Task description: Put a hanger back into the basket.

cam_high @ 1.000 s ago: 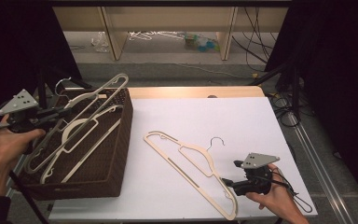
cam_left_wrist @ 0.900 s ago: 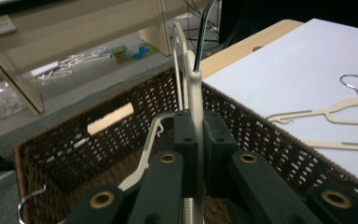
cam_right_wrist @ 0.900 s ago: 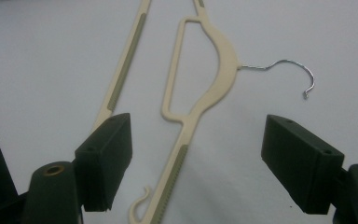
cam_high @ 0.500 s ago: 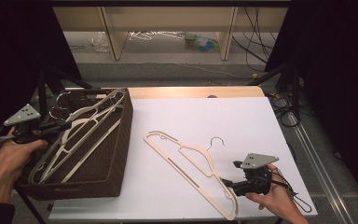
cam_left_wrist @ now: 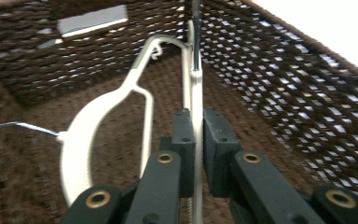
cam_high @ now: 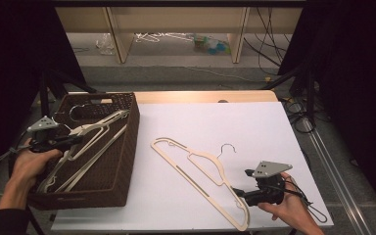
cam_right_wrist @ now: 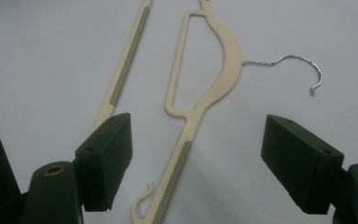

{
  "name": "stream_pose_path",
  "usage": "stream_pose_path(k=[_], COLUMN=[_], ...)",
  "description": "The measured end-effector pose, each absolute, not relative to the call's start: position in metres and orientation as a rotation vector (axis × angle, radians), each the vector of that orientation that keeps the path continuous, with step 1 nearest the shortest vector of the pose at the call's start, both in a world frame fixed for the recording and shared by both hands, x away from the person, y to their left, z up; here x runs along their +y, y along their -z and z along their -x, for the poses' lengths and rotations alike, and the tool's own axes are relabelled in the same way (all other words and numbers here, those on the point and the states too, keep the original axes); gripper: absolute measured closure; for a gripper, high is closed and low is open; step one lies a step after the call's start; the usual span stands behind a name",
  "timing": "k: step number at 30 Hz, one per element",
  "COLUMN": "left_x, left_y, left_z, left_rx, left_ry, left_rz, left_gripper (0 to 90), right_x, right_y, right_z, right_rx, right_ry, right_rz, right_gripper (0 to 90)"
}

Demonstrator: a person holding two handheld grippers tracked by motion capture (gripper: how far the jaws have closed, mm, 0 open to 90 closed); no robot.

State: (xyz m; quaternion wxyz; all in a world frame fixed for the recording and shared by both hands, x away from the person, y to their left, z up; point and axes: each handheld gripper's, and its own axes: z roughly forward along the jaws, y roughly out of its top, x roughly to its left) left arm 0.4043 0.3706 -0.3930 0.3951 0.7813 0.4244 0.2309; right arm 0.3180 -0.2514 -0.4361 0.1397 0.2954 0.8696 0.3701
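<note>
A dark wicker basket stands at the table's left. My left gripper reaches into it, shut on the thin bar of a cream plastic hanger that lies low inside. In the left gripper view the pads pinch that bar, and the hanger's curved shoulder rests near the basket floor. A second cream hanger with a wire hook lies flat on the white table. My right gripper stands open at its near end. In the right gripper view this hanger lies between and beyond the wide jaws.
The white tabletop stretches right of the basket. The basket's woven wall runs close along the left gripper's right side. Beyond the table's far edge are a wooden shelf unit and loose cables on the floor.
My left hand has come down with its hanger, from above the basket's rim to low inside the basket. The right gripper and the hanger on the table have stayed put.
</note>
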Motion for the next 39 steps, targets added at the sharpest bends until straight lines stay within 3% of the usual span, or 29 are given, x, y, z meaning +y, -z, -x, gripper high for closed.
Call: stream_pose_path(k=[1, 4, 7, 11, 15, 29, 32, 39], left_x=[0.374, 0.375, 0.38, 0.379, 0.371, 0.276, 0.248, 0.206], left_y=[0.393, 0.397, 0.397, 0.396, 0.389, 0.361, 0.357, 0.362], left_z=[-0.407, -0.405, -0.404, -0.399, -0.394, -0.354, -0.341, -0.324], left_rx=[1.069, 1.255, 1.329, 1.384, 1.361, 1.017, 0.934, 0.813], left_ry=[-0.608, -0.654, -0.689, -0.718, -0.731, -0.598, -0.597, -0.538], left_rz=[-1.999, -1.944, -1.958, -1.861, -1.821, -1.78, -1.784, -1.769], left_gripper=[81.9, 78.1, 67.1, 53.4, 45.5, 30.0, 22.5, 22.2], right_x=[-0.251, -0.25, -0.25, -0.251, -0.251, -0.252, -0.252, -0.253], right_y=[0.436, 0.436, 0.436, 0.437, 0.438, 0.441, 0.441, 0.442], right_z=[-0.318, -0.317, -0.317, -0.318, -0.318, -0.321, -0.321, -0.32], right_rx=[2.511, 2.524, 2.523, 2.514, 2.524, 2.518, 2.512, 2.506], right_ry=[-1.072, -1.069, -1.072, -1.069, -1.067, -1.071, -1.079, -1.078], right_rz=[-0.841, -0.842, -0.848, -0.849, -0.842, -0.857, -0.87, -0.88], right_gripper=[25.8, 25.8, 25.8, 25.8, 25.8, 25.4, 24.9, 24.6])
